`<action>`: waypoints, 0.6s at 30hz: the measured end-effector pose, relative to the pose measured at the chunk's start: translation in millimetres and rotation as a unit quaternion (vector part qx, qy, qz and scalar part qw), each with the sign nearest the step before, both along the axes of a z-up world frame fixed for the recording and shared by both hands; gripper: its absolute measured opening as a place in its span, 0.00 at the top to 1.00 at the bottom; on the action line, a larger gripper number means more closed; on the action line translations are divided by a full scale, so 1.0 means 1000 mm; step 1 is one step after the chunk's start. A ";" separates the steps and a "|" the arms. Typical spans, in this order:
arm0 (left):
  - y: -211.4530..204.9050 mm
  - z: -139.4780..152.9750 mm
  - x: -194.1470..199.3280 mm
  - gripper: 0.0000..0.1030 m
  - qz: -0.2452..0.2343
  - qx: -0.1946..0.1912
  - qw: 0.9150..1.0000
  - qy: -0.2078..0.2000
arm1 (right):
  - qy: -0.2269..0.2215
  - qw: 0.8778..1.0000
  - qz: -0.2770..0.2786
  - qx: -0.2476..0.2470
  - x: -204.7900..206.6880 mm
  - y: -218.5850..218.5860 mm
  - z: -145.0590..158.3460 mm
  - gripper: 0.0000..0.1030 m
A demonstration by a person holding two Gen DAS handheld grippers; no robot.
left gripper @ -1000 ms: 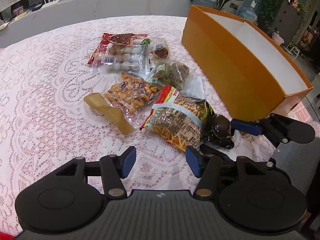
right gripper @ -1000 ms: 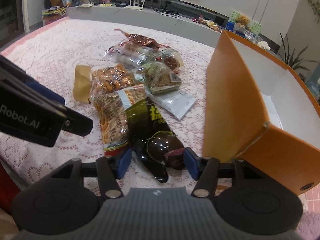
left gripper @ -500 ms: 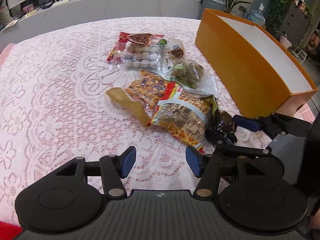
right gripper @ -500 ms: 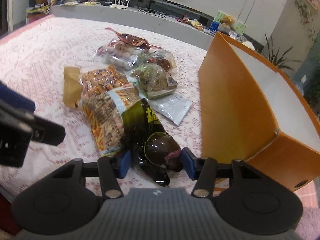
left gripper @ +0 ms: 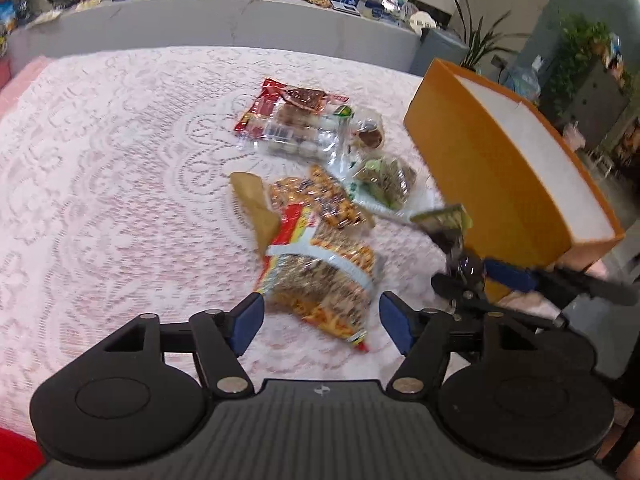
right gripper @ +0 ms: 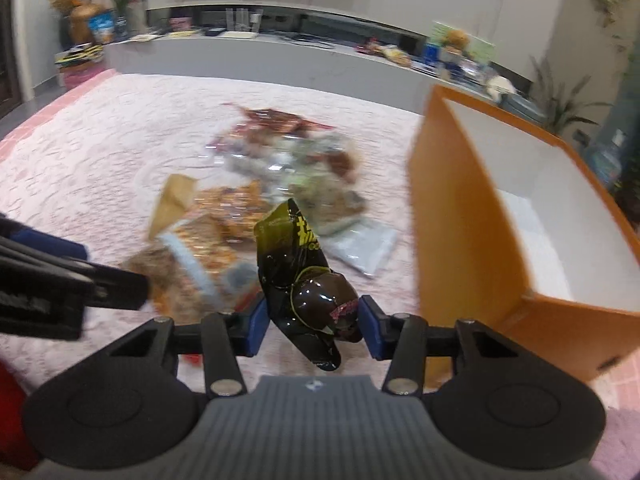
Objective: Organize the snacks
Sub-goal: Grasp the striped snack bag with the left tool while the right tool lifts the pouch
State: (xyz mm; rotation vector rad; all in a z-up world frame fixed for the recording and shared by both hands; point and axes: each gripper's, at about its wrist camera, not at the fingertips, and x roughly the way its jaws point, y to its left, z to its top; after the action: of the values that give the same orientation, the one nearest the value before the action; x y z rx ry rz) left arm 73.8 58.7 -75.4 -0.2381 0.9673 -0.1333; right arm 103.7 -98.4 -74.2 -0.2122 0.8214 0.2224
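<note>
Lace-covered tabletop (left gripper: pixel 112 184), orange box (right gripper: pixel 456 216) at right. Right hand-held gripper (right gripper: pixel 312 320) has lifted the dark packet (right gripper: pixel 300 276) off the snack pile (left gripper: pixel 320 248), pinched between its fingers, seemingly clear of the cloth. Box drop likely next. Left hand-held gripper (left gripper: pixel 320 316) hovers spread, empty.

A pile of snack packets lies mid-frame on the pink lace-covered surface (left gripper: pixel 120 168). The tall orange cardboard box (left gripper: pixel 480 168) stands at the right of the frame, just beside the pile. The clear packet of stick snacks (left gripper: pixel 320 276) lies lowest in the pile, before the left gripper (left gripper: pixel 320 318). The dark glossy snack packet (right gripper: pixel 304 272) sits between the right gripper (right gripper: pixel 312 330) fingers, left of the box.
</note>
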 end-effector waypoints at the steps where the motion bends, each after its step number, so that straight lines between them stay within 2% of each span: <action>1: -0.001 -0.002 0.002 0.21 0.006 -0.008 1.000 0.003 | 0.006 1.000 -0.010 0.004 0.002 -0.005 -0.002 0.55; 5: -0.004 -0.013 0.016 0.21 0.045 -0.043 0.998 0.032 | 0.046 0.997 -0.051 0.045 0.012 -0.024 -0.011 0.56; 8: -0.006 -0.016 0.024 0.21 0.070 -0.063 0.995 0.042 | 0.044 0.996 -0.054 0.058 0.016 -0.025 -0.010 0.56; 13: -0.008 -0.018 0.039 0.20 0.114 -0.058 0.990 0.056 | 0.049 0.995 -0.043 0.077 0.017 -0.017 -0.011 0.56; 18: -0.007 -0.032 0.055 0.19 0.164 -0.062 0.980 0.097 | 0.050 0.995 -0.036 0.082 0.020 -0.015 -0.012 0.56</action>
State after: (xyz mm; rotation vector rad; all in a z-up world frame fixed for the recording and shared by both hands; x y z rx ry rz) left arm 129.0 52.2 -107.1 -0.5287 1.1003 0.1346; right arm 123.4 -113.1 -86.4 -0.0168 0.9032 0.2328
